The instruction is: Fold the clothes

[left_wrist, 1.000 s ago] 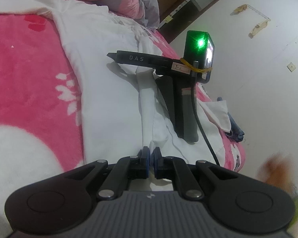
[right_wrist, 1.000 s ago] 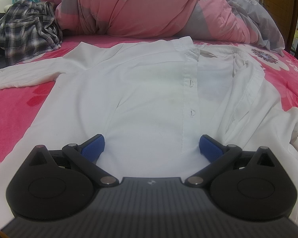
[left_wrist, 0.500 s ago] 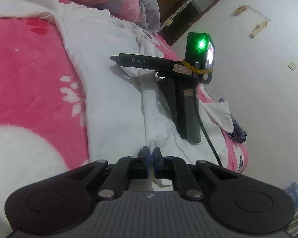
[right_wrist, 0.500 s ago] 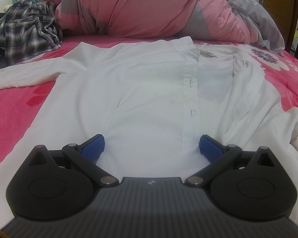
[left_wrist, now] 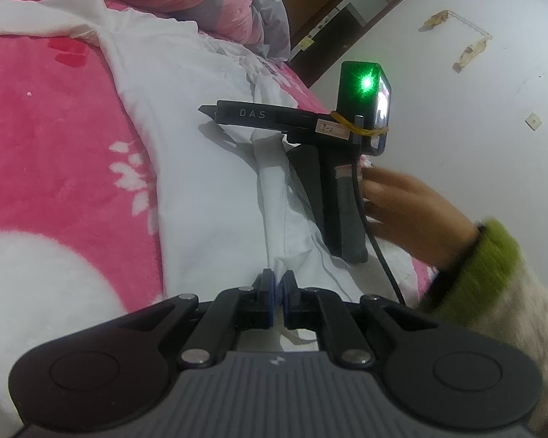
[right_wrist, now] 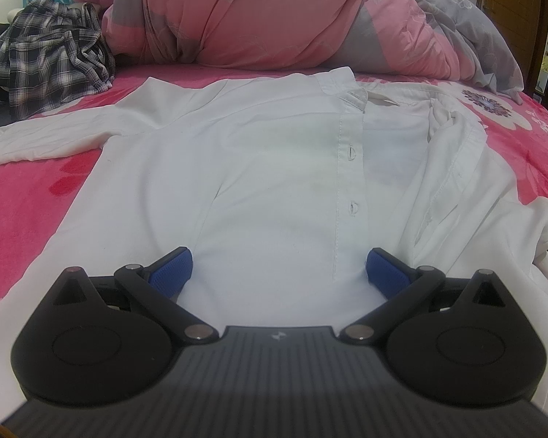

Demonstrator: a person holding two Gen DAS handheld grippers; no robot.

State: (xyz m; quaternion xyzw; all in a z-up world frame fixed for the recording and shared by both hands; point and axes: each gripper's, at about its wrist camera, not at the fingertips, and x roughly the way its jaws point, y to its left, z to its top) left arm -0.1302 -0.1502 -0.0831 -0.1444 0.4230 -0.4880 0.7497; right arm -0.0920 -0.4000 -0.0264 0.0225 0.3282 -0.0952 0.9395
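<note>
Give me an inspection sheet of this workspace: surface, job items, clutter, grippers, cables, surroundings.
Surface: pink floral blanket covering a bed.
Job's things: white shirt spread flat, placket up, sleeves out to the sides.
Clutter: crumpled plaid garment and pink quilt at the far end.
Grippers: left gripper shut on the shirt's hem; right gripper open, standing on the shirt, a hand at its handle.
Cables: black cable running down from the right gripper's handle.
Surroundings: white wall, brown door frame.

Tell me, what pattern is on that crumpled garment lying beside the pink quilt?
The crumpled garment has a black, grey and white plaid check, clearest in the right wrist view.
</note>
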